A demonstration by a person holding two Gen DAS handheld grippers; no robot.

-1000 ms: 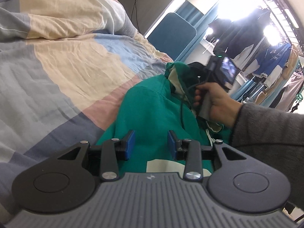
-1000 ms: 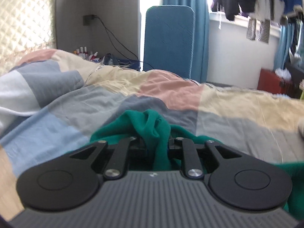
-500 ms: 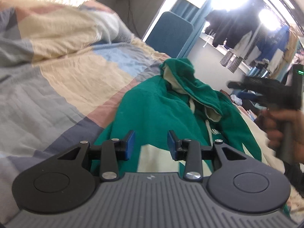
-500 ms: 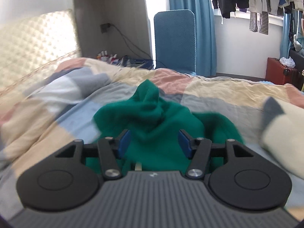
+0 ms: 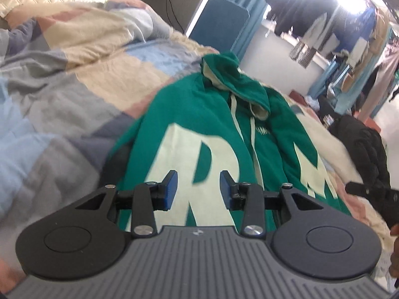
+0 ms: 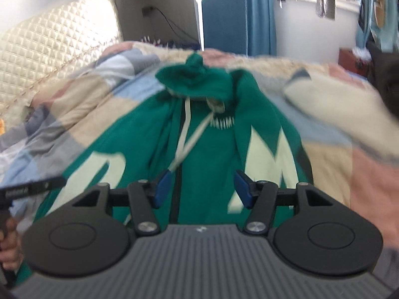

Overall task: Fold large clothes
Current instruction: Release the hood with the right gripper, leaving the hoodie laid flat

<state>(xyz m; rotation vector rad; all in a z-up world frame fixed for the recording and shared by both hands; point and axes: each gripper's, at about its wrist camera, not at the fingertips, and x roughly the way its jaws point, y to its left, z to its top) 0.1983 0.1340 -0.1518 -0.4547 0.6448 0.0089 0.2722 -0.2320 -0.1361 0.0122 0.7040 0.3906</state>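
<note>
A: How far along is the folding?
B: Barely begun. The left tool (image 5: 196, 189) hangs apart and empty. The green hooded sweatshirt with cream letters (image 5: 214, 134) lies spread face up on the patchwork quilted bed (image 5: 74, 79), unfolded. The right tool (image 6: 201, 188) is also apart, holding nothing.

Left gripper (image 5: 198, 190): blue pads parted with a moderate gap, nothing between them, angled downward. Right gripper (image 6: 202, 190): jaws spread wider, empty, angled downward. Left hand (image 6: 8, 246): wrapped round its handle at frame edge. Right hand: only a sliver visible.
</note>
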